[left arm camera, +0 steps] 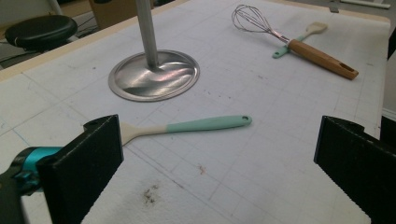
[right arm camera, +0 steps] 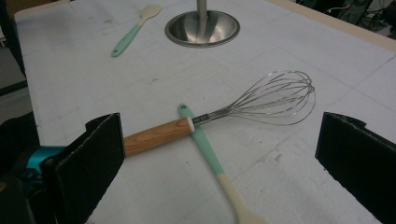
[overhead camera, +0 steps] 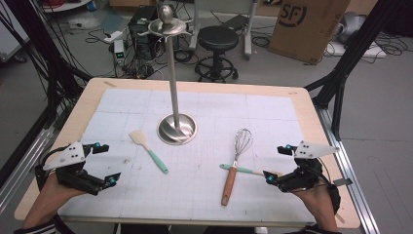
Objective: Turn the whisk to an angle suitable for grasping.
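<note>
Left gripper [overhead camera: 101,164]: my jaws stand wide, nothing between them. Ahead of them, just past the left jaw, lies the mint-handled spatula with a cream blade [left arm camera: 187,127], flat on the white gridded tabletop [overhead camera: 204,195]. Beyond it stands the steel stand with a round base [left arm camera: 154,74].

Right gripper [overhead camera: 278,162]: my jaws also stand wide and bare. Between and just ahead of them lies the wire whisk with a wooden handle [right arm camera: 219,116], crossing over a second mint-handled spatula [right arm camera: 210,154] and touching it.

2 spatulas [overhead camera: 148,151] [overhead camera: 242,169] — 1 whisk [overhead camera: 236,161] — 1 stand [overhead camera: 176,127].
</note>
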Motion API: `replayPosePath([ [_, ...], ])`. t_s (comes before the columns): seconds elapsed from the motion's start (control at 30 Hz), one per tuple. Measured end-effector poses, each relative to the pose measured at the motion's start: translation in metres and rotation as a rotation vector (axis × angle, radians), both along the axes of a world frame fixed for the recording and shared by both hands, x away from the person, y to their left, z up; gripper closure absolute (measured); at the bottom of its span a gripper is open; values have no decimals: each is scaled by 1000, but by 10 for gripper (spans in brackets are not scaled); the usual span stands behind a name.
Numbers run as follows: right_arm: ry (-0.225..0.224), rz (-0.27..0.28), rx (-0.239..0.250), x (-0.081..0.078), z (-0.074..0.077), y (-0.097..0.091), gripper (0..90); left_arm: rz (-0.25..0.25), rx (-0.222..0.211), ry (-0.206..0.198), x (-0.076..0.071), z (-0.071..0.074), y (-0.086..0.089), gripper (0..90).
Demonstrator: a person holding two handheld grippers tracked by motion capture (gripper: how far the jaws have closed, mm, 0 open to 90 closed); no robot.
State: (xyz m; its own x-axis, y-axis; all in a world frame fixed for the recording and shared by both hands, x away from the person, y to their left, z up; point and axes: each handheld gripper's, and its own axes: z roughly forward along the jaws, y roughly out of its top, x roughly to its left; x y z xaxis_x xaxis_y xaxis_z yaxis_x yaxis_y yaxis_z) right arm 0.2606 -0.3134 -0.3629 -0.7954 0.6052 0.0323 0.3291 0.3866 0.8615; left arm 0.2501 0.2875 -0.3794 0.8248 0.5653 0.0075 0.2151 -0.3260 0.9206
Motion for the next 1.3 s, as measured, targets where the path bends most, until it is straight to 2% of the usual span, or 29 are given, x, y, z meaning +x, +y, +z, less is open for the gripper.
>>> replayPosePath([
  [0.07,-7,10,2,1,1,-1,3,6,-8,6,1,-1,2,18],
  [0.23,-8,12,-4,2,-1,-2,3,4,15,32,3,-4,2,18],
  [0.5,-10,61,-4,-4,5,2,4,-13,16,20,-1,-2,0,18],
  [0.53,4,85,-9,-4,9,5,4,-13,23,19,-1,-2,1,18],
  [0.63,12,101,-4,-2,16,7,30,-17,4,17,-1,-3,2,18],
  [0.7,22,115,-3,1,18,7,64,-23,3,38,1,-6,2,18],
  [0.77,46,123,-21,8,25,10,63,-23,15,40,1,-7,1,18],
  [0.87,45,156,-73,14,39,22,76,-27,7,32,1,-5,2,18],
  [0.93,45,186,-90,17,46,29,190,-26,8,29,0,-5,2,18],
  [1.0,36,211,-108,21,51,36,208,-20,10,28,-1,-4,3,18],
  [1.13,84,249,-132,30,54,45,322,-17,15,24,-4,-4,4,18],
  [1.3,119,279,-174,41,53,54,522,-11,8,21,-6,-3,7,19],
])
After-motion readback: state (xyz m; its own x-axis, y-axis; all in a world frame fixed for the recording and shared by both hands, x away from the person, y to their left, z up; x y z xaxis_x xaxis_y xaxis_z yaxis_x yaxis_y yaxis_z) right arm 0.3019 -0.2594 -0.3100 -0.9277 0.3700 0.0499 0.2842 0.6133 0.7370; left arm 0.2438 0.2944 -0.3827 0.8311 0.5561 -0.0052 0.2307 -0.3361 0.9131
